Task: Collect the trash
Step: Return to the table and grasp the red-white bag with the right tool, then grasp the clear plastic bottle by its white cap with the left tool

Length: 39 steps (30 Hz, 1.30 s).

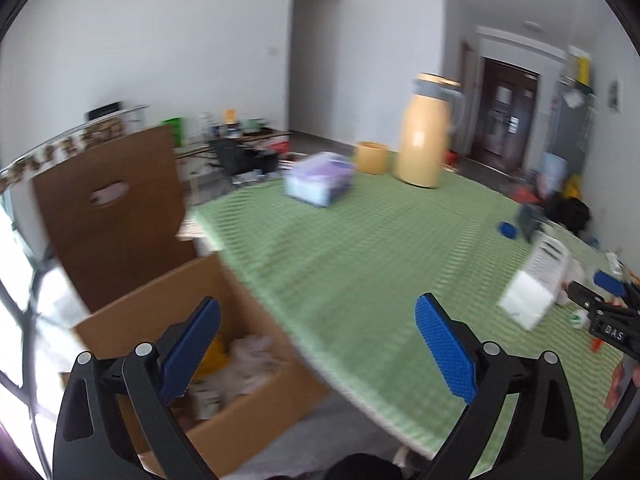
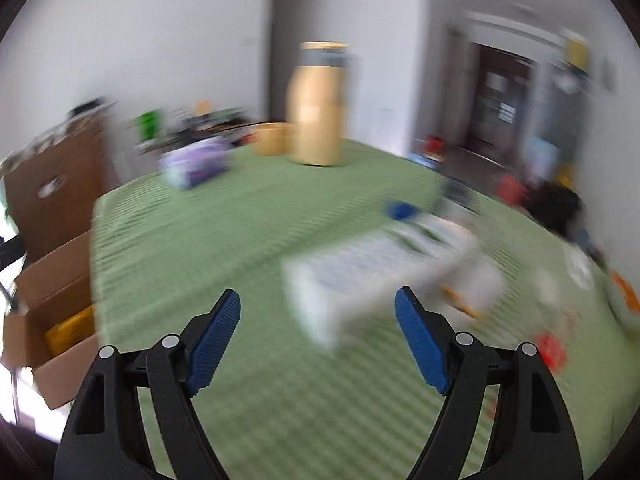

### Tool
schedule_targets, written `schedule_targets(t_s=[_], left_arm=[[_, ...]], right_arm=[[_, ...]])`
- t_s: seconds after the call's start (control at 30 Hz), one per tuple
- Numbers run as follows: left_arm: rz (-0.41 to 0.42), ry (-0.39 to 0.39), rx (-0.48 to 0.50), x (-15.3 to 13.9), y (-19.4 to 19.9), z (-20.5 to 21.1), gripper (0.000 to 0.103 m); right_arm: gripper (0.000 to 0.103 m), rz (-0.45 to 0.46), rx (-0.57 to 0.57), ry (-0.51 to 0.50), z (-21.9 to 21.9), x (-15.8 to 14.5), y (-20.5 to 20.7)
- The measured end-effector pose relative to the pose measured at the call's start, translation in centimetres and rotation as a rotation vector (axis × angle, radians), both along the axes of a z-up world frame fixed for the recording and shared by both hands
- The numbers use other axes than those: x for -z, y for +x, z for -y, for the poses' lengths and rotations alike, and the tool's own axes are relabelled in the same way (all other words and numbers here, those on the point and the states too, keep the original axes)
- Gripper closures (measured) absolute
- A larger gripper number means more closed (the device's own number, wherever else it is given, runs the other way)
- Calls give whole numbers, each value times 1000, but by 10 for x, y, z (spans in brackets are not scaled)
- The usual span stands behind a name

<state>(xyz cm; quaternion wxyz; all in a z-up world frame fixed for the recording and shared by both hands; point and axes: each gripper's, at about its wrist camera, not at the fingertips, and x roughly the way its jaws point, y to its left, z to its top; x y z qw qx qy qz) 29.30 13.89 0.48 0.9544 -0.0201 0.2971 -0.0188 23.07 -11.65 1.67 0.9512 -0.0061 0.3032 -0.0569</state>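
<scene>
My left claw [image 1: 318, 350] hangs spread wide and empty over the near tabletop [image 1: 360, 248] edge, its left pad above the open box [image 1: 240, 412] that already holds crumpled paper and a yellow wrapper. My right claw [image 2: 318, 344] is released too, nothing between the pads, angled down at the green cloth with the white carton [image 2: 360, 280] just ahead of it. That carton looks like the next piece of trash, so I'd slow down, since both views are smeared, square the pads across its narrow sides and close only once it sits fully between them. Small scraps, orange and red [image 2: 554, 350], lie to its right; I'd leave those for later passes. Farther back stand the purple pack [image 1: 318, 178], the yellow cup [image 1: 372, 157] and the tall flask [image 1: 424, 132], which I judge are not trash
</scene>
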Motion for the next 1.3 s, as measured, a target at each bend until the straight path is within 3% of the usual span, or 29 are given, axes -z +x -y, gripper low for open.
schedule_targets(t_s=[0.2, 0.4, 0.5, 0.53, 0.57, 0.6, 0.73, 0.87, 1.07, 1.17, 1.27, 1.3], left_arm=[[-16, -38, 156, 8, 17, 71, 8], [-16, -29, 281, 7, 18, 137, 8], [-7, -14, 342, 8, 11, 163, 8], [-3, -7, 366, 9, 8, 173, 8], [-2, -5, 396, 10, 7, 182, 8], [-4, -5, 421, 11, 6, 187, 8], [-63, 14, 585, 28, 7, 240, 8], [-147, 65, 829, 59, 8, 312, 8], [-194, 268, 938, 98, 36, 403, 20], [-160, 344, 979, 110, 47, 427, 23], [-183, 402, 1012, 119, 54, 443, 26], [-185, 416, 1025, 122, 54, 447, 33]], right_arm=[[26, 7, 394, -67, 92, 29, -56], [26, -55, 514, 13, 138, 56, -54], [28, -63, 507, 56, 151, 62, -55], [41, -54, 498, 70, 156, 63, -60], [65, -53, 491, 92, 161, 63, -67], [77, -52, 482, 116, 167, 62, -69], [94, -36, 456, 180, 185, 57, -97], [96, -15, 416, 192, 193, 45, -118], [96, 24, 409, 183, 212, 32, -143], [96, 40, 403, 198, 221, 29, -152], [96, 44, 386, 201, 226, 28, -155], [96, 44, 379, 202, 226, 28, -154]])
